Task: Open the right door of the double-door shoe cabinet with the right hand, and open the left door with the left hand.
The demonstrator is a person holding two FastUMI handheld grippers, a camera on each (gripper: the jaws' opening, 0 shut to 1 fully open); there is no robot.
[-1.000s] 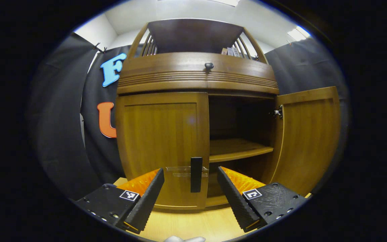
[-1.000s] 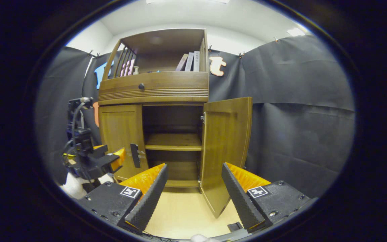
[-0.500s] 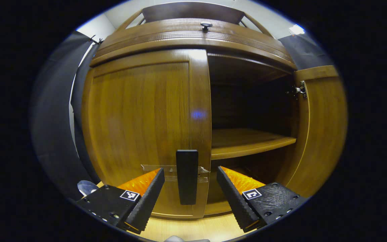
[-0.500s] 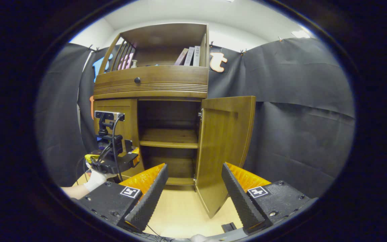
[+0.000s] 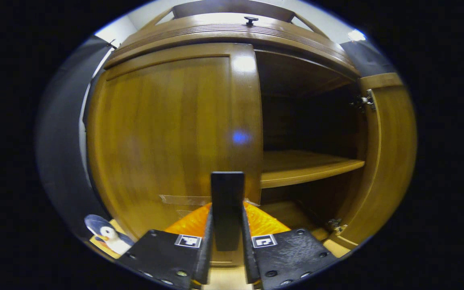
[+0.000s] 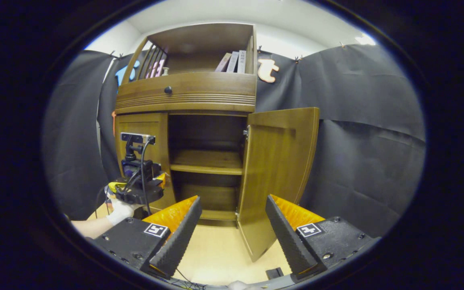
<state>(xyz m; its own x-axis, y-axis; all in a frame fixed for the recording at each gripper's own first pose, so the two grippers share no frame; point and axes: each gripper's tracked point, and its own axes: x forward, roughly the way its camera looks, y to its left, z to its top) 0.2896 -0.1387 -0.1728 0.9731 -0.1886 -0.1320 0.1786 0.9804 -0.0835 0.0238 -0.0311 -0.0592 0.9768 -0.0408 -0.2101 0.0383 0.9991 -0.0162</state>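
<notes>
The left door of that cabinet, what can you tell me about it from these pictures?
The left door is glossy brown wood, a framed flat panel, standing upright and shut, or nearly so, while the right door hangs wide open. A dark upright bar handle sits low by its inner edge, with clear tape stuck across the wood beside it. The left gripper is shut on that handle, one finger on each side.

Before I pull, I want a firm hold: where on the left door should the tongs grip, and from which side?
Grip the upright black handle near the left door's free edge, straight from the front. It stands proud as a narrow bar, so the left tongs close across its sides.
</notes>
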